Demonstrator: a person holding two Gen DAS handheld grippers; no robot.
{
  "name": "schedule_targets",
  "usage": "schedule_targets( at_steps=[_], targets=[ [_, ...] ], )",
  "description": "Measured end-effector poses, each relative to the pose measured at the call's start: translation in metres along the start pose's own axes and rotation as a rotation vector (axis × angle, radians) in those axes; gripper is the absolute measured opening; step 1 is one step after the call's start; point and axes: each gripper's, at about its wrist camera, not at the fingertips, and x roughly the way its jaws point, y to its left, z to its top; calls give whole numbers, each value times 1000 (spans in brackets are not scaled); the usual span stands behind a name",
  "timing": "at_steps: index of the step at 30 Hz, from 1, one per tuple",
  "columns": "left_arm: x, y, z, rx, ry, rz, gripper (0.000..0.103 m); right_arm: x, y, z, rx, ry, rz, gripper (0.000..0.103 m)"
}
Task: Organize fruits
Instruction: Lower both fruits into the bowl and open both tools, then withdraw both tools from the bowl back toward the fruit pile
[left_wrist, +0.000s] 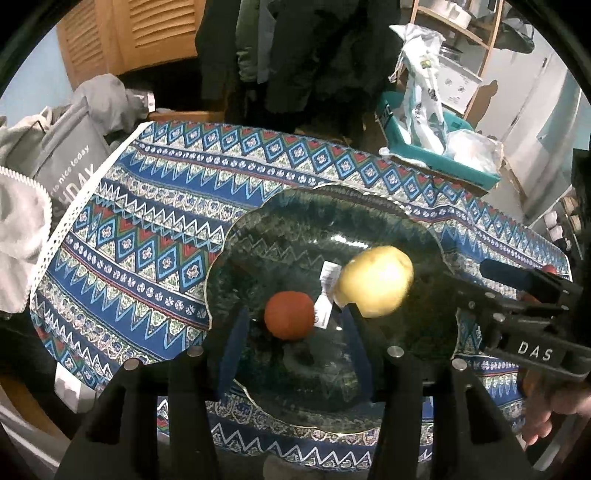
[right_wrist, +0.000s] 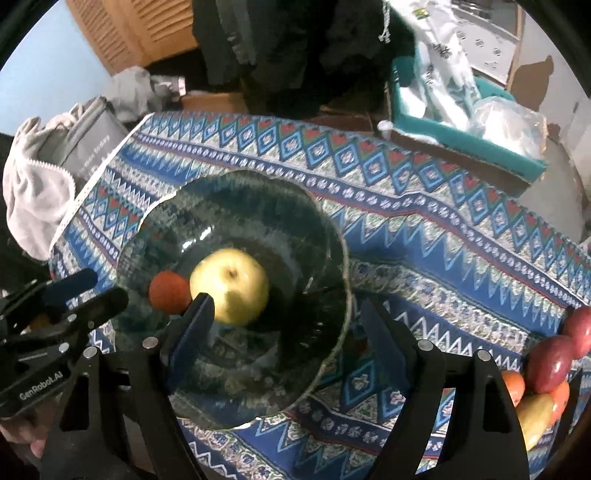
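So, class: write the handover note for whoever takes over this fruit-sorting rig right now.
Left tool: open, empty, over the glass bowl, the red-orange fruit below its fingers.
Right tool: open, empty, over the bowl's near side.
Done: the yellow apple and the red-orange fruit lie in the bowl, touching.
Left: a pile of fruit waits on the patterned cloth to the right: two red ones, orange ones and a yellow one. Move them into the bowl.
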Motion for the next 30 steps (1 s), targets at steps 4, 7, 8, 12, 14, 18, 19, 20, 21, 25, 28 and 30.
schedule_targets(
  at_steps=[4, 7, 8, 12, 14, 18, 19, 20, 21, 25, 28, 30],
  targets=[
    [-10, -8, 3, 18, -32, -9, 53, -16, -3, 3, 11, -42, -32, 83],
    [-17, -15, 4, 33, -48, -22, 54, -34, -4, 6, 15, -81, -67, 83],
    [-18, -18, 5, 39, -54, -27, 54, -40, -4, 7, 16, -95, -74, 83],
    [-27, -29, 6, 63, -73, -44, 55, -63, -6, 9, 19, -146, -102, 83],
    [-34, -34, 7, 71, -89, -56, 58, -77, -9, 8, 28, -173, -109, 83],
    [-49, -46, 9, 97, -128, -68, 61, -97, -15, 6, 44, -205, -121, 83],
    [-51, -48, 10, 102, -132, -70, 61, -102, -16, 5, 48, -211, -127, 83],
    [-55, -51, 10, 108, -137, -75, 61, -108, -18, 3, 51, -220, -129, 83],
    [-58, -53, 11, 113, -142, -82, 61, -112, -19, 2, 53, -229, -129, 83],
    [-74, -65, 12, 135, -173, -107, 63, -133, -24, -4, 69, -271, -138, 83],
    [-86, -73, 13, 150, -204, -119, 68, -149, -28, -8, 76, -302, -150, 83],
    [-92, -78, 13, 158, -218, -126, 68, -158, -31, -11, 78, -323, -156, 83]
  ],
)
